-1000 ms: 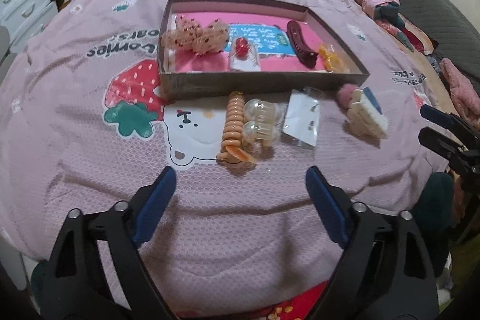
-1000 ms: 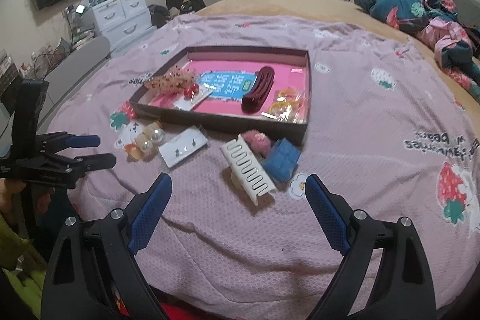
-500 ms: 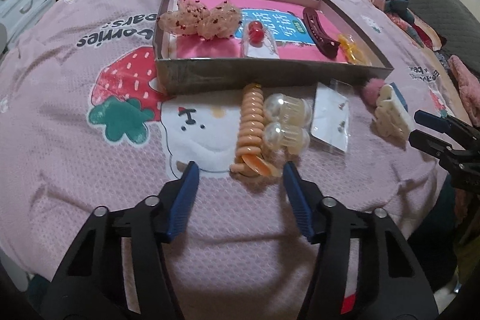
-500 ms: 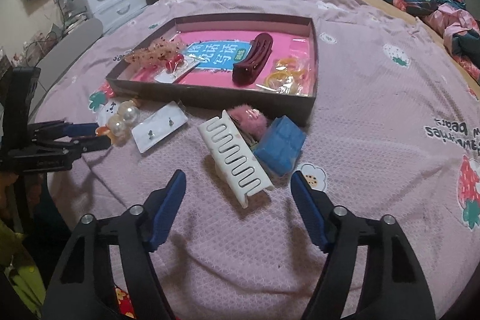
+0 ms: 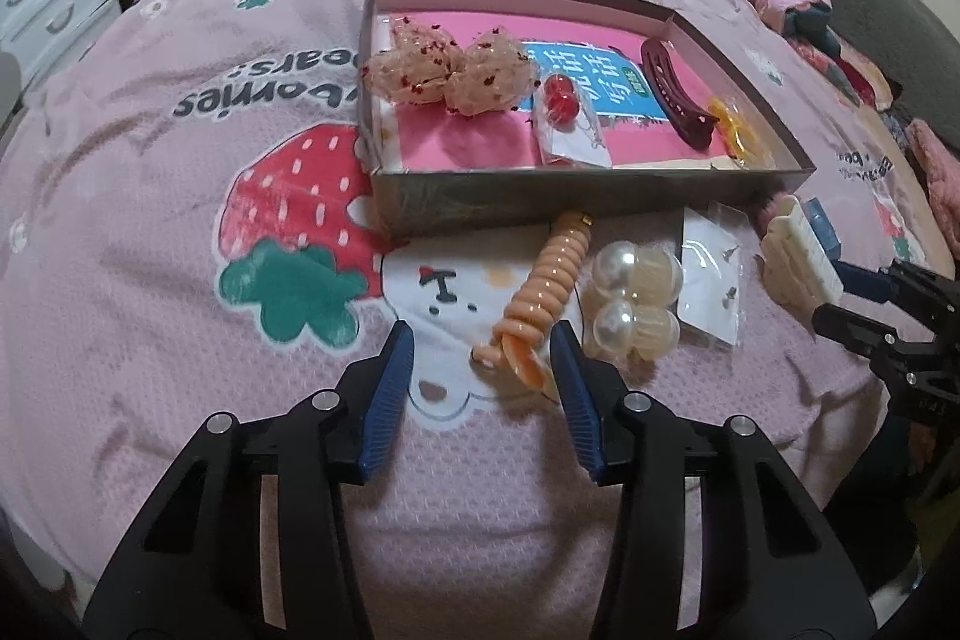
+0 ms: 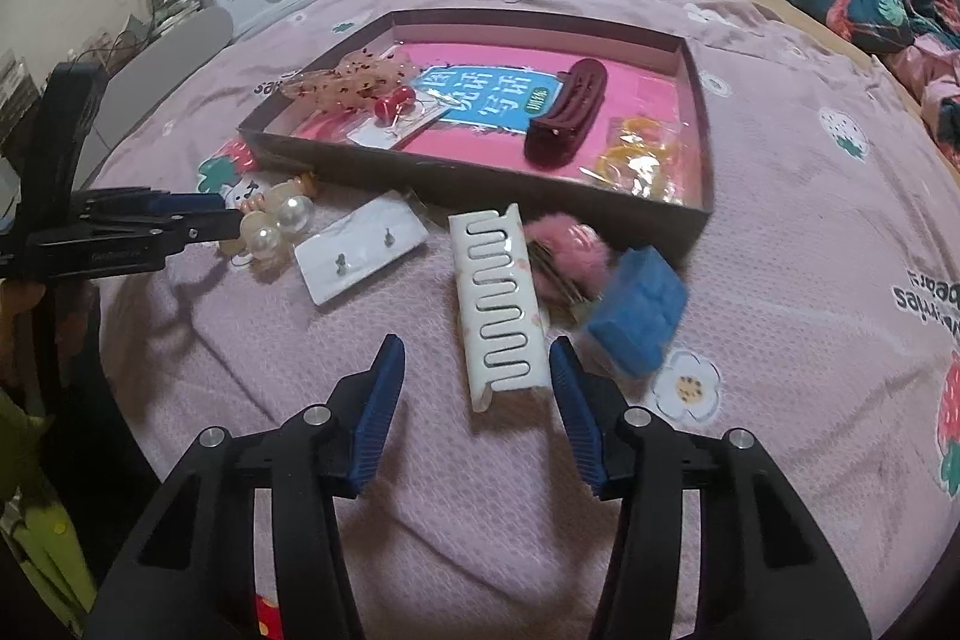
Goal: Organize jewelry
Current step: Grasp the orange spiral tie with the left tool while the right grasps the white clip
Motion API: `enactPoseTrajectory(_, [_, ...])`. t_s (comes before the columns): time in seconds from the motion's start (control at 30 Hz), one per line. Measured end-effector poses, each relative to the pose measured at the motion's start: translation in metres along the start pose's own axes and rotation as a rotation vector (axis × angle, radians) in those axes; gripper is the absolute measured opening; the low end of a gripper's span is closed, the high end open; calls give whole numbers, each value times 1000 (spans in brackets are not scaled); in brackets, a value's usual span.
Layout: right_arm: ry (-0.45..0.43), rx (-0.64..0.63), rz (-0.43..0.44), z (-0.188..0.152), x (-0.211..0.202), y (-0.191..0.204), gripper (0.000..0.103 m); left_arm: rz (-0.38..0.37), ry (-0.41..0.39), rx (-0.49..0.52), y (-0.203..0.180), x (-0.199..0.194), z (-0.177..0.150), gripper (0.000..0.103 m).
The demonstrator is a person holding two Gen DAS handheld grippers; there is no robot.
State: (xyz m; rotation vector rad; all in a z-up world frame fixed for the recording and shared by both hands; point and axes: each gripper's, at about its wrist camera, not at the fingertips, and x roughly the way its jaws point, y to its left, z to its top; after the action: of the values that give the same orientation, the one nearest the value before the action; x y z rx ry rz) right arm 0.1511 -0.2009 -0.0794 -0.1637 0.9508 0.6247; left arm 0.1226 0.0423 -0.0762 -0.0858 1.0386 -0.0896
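Right tool closing — white comb clip between its jaws, untouched.

Both wrist fisheyes are looking steeply down, close over the pink bedspread. The shallow box is sitting upper centre in each, and each view is catching the other gripper at its edge.

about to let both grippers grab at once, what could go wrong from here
1. The left gripper, its jaws just closing, has only the near tip of the orange spiral clip between them. It may slip or swing.
2. The pearl clip lies right beside the right-hand jaw and could be nudged.
3. The right gripper, also closing, is at the white claw clip's near end. The blue clip and pink pompom crowd it and may be shoved.
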Motion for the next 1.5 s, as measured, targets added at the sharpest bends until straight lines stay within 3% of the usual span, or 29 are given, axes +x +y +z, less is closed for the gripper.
enactPoseTrajectory(0.17, [-14, 4, -3, 11, 8, 1, 48, -21, 11, 25, -5, 8, 9, 39])
enactPoseTrajectory(0.33, [-6, 34, 6, 20, 20, -2, 44, -23, 32, 75, -15, 17, 15, 28])
enactPoseTrajectory(0.57, [20, 67, 22, 20, 35, -3, 26, -38, 39, 95, -21, 22, 14, 25])
enactPoseTrajectory(0.73, [18, 67, 40, 16, 30, 1, 26, -50, 33, 89, -23, 23, 13, 13])
enactPoseTrajectory(1.1, [33, 45, 112, 0, 16, 28, 26, -81, 12, 5, -6, 5, -8, 11])
enactPoseTrajectory(1.5, [-26, 26, 178, 11, -13, 51, 26, -38, -59, -71, 16, -42, -20, 11])
